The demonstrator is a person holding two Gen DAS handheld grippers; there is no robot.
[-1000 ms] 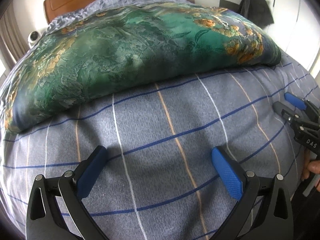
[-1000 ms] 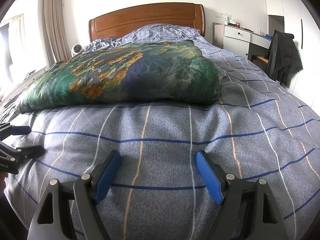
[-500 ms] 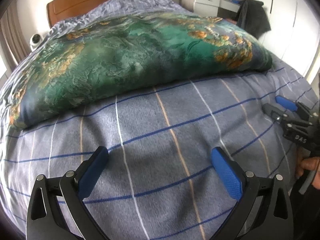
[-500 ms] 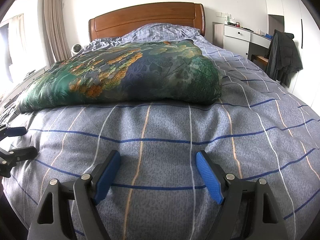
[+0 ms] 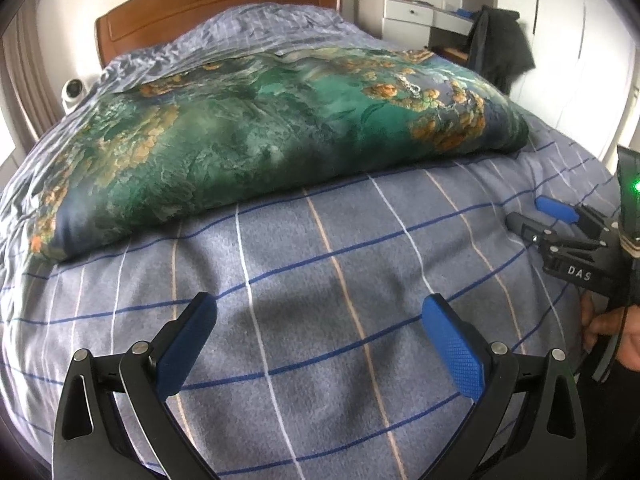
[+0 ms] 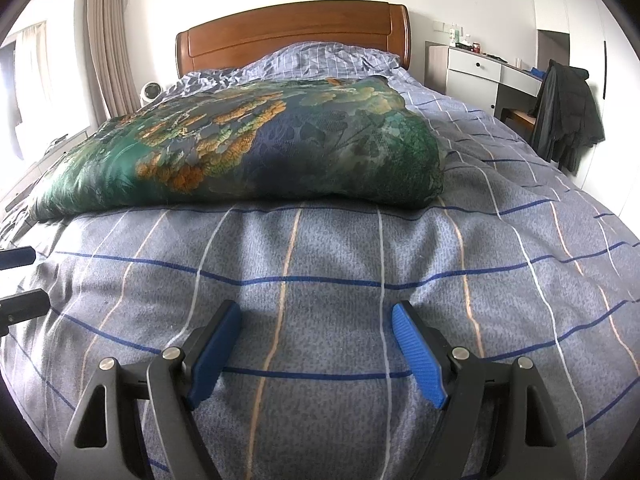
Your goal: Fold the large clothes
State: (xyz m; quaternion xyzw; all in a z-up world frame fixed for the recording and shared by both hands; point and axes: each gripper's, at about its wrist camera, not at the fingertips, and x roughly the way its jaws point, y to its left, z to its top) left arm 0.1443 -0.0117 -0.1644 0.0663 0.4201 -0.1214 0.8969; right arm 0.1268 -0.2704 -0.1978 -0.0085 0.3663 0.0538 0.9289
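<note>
A large green quilt with orange flowers (image 5: 260, 128) lies folded across the middle of the bed; it also shows in the right wrist view (image 6: 248, 152). My left gripper (image 5: 320, 316) is open and empty over the grey checked bedspread (image 5: 340, 264), short of the quilt's near edge. My right gripper (image 6: 316, 320) is open and empty over the same bedspread (image 6: 340, 256). The right gripper also shows at the right edge of the left wrist view (image 5: 536, 216), and the left gripper's fingers (image 6: 20, 276) show at the left edge of the right wrist view.
A wooden headboard (image 6: 296, 36) stands at the far end. A white desk with drawers (image 6: 488, 72) and a chair with a dark jacket (image 6: 564, 116) stand to the right of the bed. Curtains (image 6: 108, 40) and a small white fan (image 6: 150, 92) are to the left.
The left gripper has tilted up and drawn back a little, so more of the headboard and room shows. The right gripper has hardly moved. Both stay open.
</note>
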